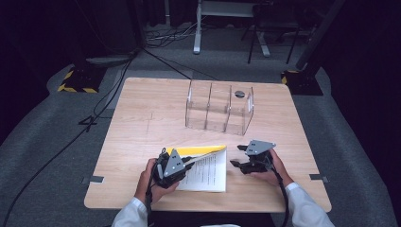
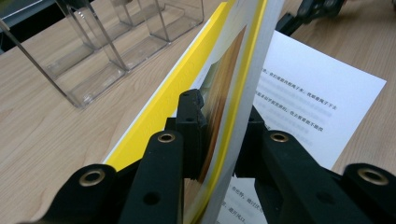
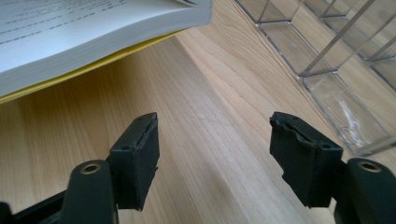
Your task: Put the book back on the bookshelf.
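Observation:
A yellow-covered book (image 1: 210, 170) lies open near the table's front edge, white printed page (image 2: 308, 93) up. My left gripper (image 1: 190, 161) is shut on the book's lifted yellow cover (image 2: 187, 84) and a few leaves, which stand on edge between its jaws (image 2: 219, 107). My right gripper (image 1: 238, 156) hovers just right of the book, open, with bare wood between its pads (image 3: 215, 135). The book's thick page block (image 3: 93, 37) sits at the upper left of the right gripper view.
A clear acrylic organizer (image 1: 220, 106) with three compartments stands at the middle back of the wooden table (image 1: 142, 123); its walls appear close by (image 2: 116, 42) (image 3: 336, 70). Cables and stand bases lie on the grey floor (image 1: 47, 132) beyond.

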The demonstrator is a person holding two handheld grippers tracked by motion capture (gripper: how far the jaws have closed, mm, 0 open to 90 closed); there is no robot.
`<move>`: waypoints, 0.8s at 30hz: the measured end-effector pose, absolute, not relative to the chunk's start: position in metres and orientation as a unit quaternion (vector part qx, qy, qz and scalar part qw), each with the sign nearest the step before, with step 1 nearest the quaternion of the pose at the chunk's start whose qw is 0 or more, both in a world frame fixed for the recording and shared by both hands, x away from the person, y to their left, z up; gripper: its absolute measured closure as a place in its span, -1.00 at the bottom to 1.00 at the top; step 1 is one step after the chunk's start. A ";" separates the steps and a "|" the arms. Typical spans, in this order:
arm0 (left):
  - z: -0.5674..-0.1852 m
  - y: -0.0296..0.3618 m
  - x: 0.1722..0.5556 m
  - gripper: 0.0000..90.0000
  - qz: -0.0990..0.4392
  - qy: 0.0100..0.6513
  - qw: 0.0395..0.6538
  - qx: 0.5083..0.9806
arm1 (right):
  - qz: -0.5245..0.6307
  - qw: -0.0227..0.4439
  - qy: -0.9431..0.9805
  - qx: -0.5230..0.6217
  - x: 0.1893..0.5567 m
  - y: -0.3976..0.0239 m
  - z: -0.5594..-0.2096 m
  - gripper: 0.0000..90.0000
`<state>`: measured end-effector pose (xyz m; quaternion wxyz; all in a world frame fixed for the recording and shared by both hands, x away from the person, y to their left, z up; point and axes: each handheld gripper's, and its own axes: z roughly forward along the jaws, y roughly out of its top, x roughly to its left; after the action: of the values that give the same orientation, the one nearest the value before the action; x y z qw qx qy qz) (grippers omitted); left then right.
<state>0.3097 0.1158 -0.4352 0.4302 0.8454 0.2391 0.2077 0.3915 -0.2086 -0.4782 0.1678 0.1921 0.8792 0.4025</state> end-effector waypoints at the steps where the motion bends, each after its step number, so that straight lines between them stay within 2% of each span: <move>1: -0.435 0.114 0.310 0.72 0.208 0.237 0.431 0.846 | 0.415 0.159 0.875 0.195 0.392 -0.208 -0.478 -0.28; 13: -0.422 0.087 0.319 0.77 0.183 0.211 0.477 0.833 | 0.484 0.185 0.829 0.210 0.387 -0.229 -0.442 -0.17; 16: -0.420 0.081 0.322 0.77 0.181 0.205 0.487 0.830 | 0.492 0.192 0.823 0.206 0.385 -0.234 -0.430 -0.02; 19: -0.416 0.079 0.321 0.77 0.182 0.197 0.487 0.831 | 0.484 0.213 0.826 0.193 0.377 -0.228 -0.418 0.03; 24: -0.411 0.088 0.316 0.77 0.179 0.199 0.493 0.828 | 0.492 0.220 0.823 0.181 0.374 -0.217 -0.404 0.04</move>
<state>0.3161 0.0883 -0.4115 0.4932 0.8277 0.1990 0.1793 0.3736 -0.2170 -0.4037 0.2196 0.1807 0.8229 0.4919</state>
